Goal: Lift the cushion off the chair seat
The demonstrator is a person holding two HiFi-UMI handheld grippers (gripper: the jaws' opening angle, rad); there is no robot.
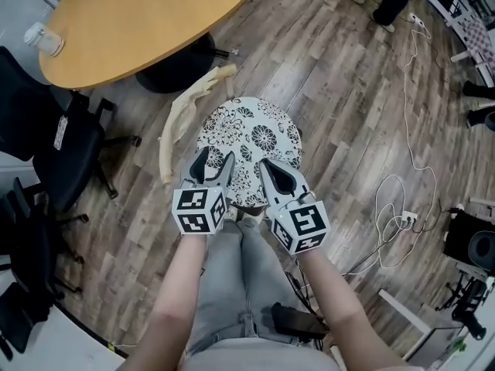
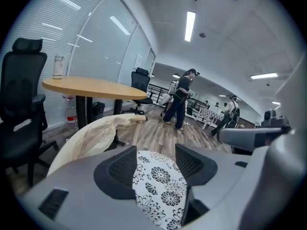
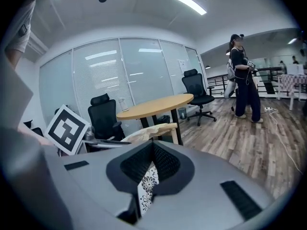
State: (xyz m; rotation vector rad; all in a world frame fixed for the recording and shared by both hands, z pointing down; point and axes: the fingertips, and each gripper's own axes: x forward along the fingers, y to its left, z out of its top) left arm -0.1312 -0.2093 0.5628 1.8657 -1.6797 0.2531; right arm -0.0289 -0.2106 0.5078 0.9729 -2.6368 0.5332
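Round floral cushion [image 1: 251, 137] lying flat on the chair seat, in front of the pale wooden backrest [image 1: 184, 110] and near the round table [image 1: 139, 14]; left gripper [image 1: 216, 161] over the cushion's near edge, fingers spread wide, patterned fabric showing between them, pads not pressing it; right gripper [image 1: 267, 167] just beside it, fingers closed tip to tip, nothing pinched, cushion visible through the slit beneath.

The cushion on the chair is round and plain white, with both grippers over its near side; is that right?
Not plain: the head view shows the cushion printed with black flowers. It is round, with the left gripper and right gripper over its near side.
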